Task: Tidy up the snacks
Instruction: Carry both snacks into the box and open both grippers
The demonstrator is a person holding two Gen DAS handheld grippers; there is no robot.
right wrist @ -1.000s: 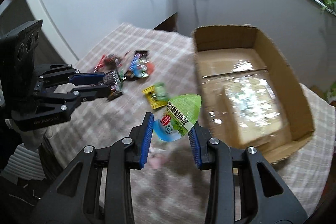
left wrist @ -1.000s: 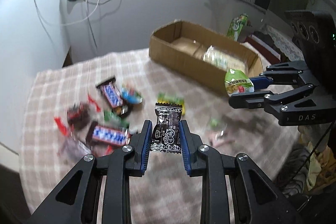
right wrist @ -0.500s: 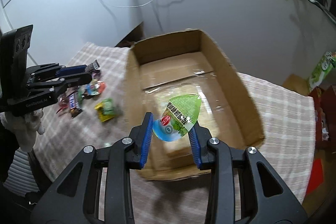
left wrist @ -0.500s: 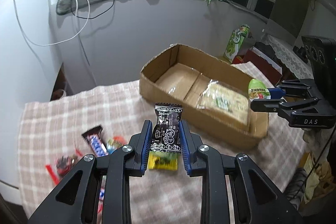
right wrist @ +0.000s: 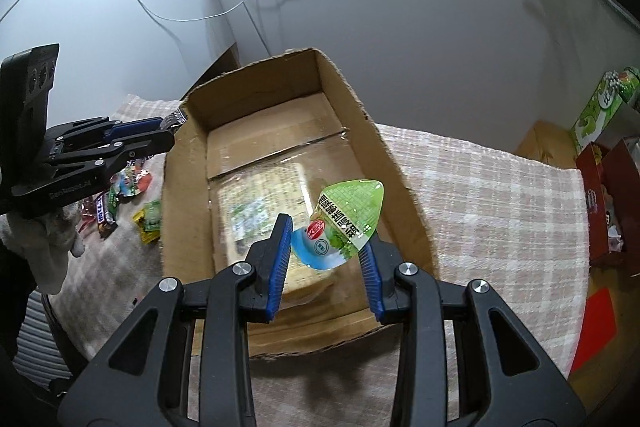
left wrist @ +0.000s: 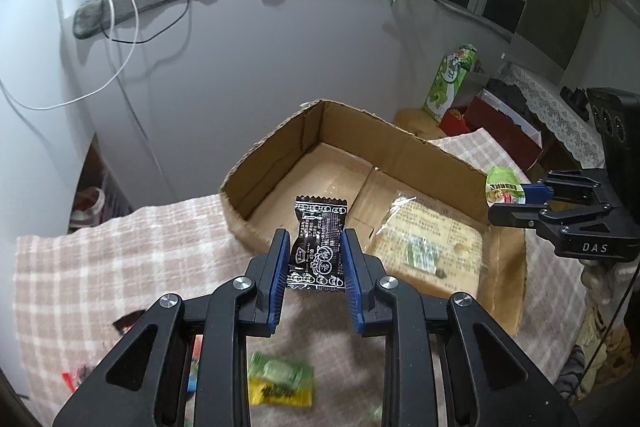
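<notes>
Between the blue pads of the left gripper sat a black sweet wrapper, pinched upright with the jaws only narrowly apart, and ahead of those jaws lay the near left corner of the cardboard box. The right gripper was likewise closed on a green jelly cup, lid facing the camera, with the open box directly beyond and below its jaws. The step in hand looked like carrying both snacks over the box to drop them in. To do it well, each gripper probably needed to clear the cardboard wall fully before letting go, and the two should release apart from one another, onto bare cardboard floor or the flat clear packet already inside. The loose snacks behind the left jaws, such as the yellow-green packet, were blurred and partly hidden by the gripper body. How firmly the cup's rim was caught could not be told.
</notes>
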